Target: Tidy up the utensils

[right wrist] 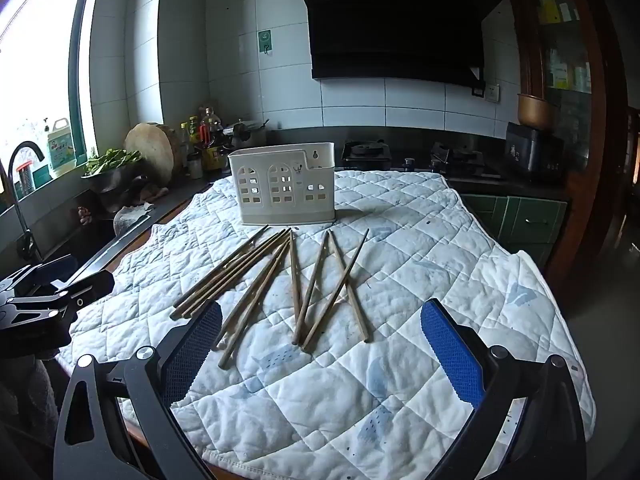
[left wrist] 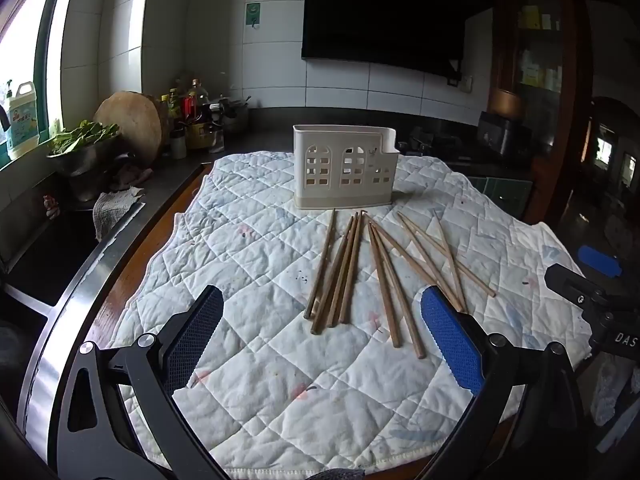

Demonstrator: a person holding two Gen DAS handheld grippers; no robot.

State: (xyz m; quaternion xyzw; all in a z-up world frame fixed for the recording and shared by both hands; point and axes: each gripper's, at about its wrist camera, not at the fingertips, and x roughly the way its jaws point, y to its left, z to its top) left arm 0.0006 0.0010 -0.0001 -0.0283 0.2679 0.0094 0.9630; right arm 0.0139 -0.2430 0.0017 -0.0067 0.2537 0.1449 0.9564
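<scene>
Several wooden chopsticks lie loose and fanned out on a white quilted cloth. They also show in the right wrist view. A cream plastic utensil holder with window cut-outs stands upright just behind them, also in the right wrist view. My left gripper is open and empty, hovering just short of the chopsticks' near ends. My right gripper is open and empty over the near ends of the right-hand chopsticks.
The cloth covers a table beside a dark counter. A sink with black faucet, a bowl of greens, a round chopping board and bottles stand at the left. A gas stove is behind.
</scene>
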